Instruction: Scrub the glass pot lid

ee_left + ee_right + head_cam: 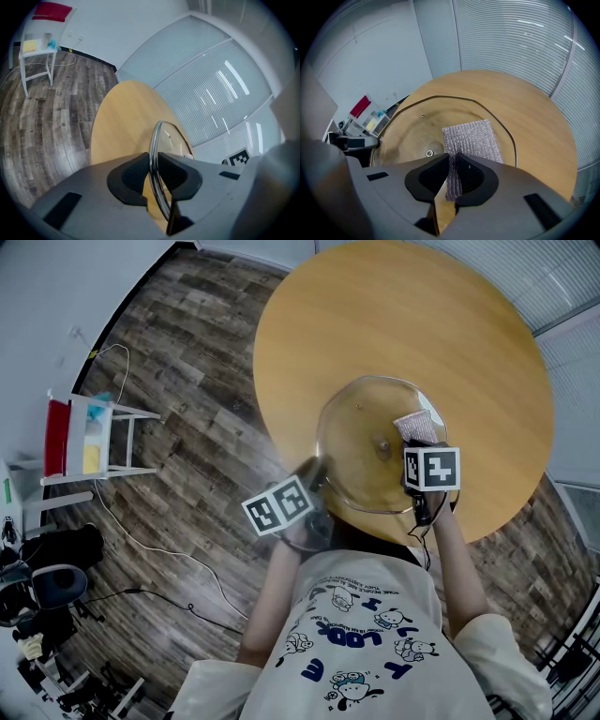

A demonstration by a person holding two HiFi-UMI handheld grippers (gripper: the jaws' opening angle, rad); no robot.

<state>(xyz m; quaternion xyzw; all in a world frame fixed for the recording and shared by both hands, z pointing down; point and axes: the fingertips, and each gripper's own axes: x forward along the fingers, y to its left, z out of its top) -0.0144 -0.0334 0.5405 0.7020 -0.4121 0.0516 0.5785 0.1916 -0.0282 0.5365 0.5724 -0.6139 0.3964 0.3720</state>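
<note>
My left gripper (152,171) is pinched on the near-left rim of the round clear glass pot lid (361,451) over the round wooden table (375,315), and my right gripper (452,176) clamps the grey mesh scrub pad (473,138) lying just right of its centre.

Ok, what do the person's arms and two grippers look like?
The left gripper and right gripper have grey bodies with black pads. Each bears a white cube with black square markers. A thin black cable trails below the right one. The person wears a cream short-sleeved T-shirt with cartoon prints.
</note>
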